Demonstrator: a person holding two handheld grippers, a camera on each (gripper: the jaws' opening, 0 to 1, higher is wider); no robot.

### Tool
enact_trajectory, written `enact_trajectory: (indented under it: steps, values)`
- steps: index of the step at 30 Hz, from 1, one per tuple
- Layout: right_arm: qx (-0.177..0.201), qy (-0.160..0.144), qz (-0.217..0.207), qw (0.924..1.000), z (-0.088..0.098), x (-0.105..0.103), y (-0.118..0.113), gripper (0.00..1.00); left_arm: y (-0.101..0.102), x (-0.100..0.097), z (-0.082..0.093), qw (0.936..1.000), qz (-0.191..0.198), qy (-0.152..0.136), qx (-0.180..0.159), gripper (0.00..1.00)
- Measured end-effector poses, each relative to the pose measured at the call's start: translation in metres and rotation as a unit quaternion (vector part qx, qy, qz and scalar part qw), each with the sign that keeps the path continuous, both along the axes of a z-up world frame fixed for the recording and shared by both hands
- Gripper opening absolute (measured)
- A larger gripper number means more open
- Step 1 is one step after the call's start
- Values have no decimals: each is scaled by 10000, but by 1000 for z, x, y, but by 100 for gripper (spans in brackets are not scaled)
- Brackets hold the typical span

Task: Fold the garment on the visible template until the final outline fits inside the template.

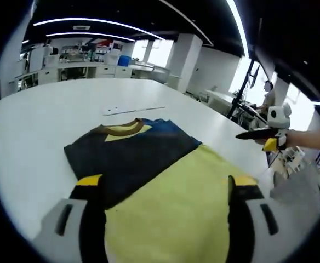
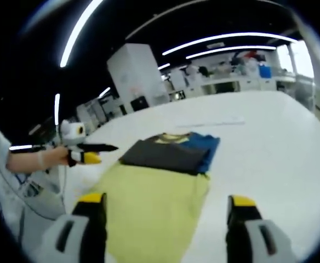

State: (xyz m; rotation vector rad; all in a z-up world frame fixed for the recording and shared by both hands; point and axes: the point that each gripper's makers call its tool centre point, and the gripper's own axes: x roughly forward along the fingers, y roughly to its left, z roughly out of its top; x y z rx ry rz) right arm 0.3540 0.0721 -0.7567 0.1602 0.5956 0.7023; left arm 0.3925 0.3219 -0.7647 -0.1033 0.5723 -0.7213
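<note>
A folded garment [image 1: 128,156], dark grey with a brown-and-yellow collar and a blue part [image 1: 165,127] at its far side, lies on the white table [image 1: 34,126]. It rests across the far end of a yellow template sheet [image 1: 187,203]. My left gripper [image 1: 165,181] is open low over the sheet's near end, nothing between its jaws. My right gripper [image 2: 166,200] is open above the same sheet [image 2: 154,203], facing the garment [image 2: 165,153]. Each gripper also shows in the other's view, held by a hand beside the table: right gripper [image 1: 261,134], left gripper [image 2: 89,150].
A thin white strip [image 1: 132,108] lies on the table beyond the garment, also seen as the strip [image 2: 209,123]. The table edge [image 1: 258,159] runs close to the sheet's side. Benches and shelves [image 1: 67,63] stand far behind, with a white pillar [image 2: 135,74].
</note>
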Motion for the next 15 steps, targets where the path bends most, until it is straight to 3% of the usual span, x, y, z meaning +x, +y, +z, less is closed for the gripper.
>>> enact_trajectory:
  steps: [15]
  values:
    - [-223, 38, 21, 9997, 0, -22, -5, 90, 32, -56, -2, 9999, 93, 102, 92, 85]
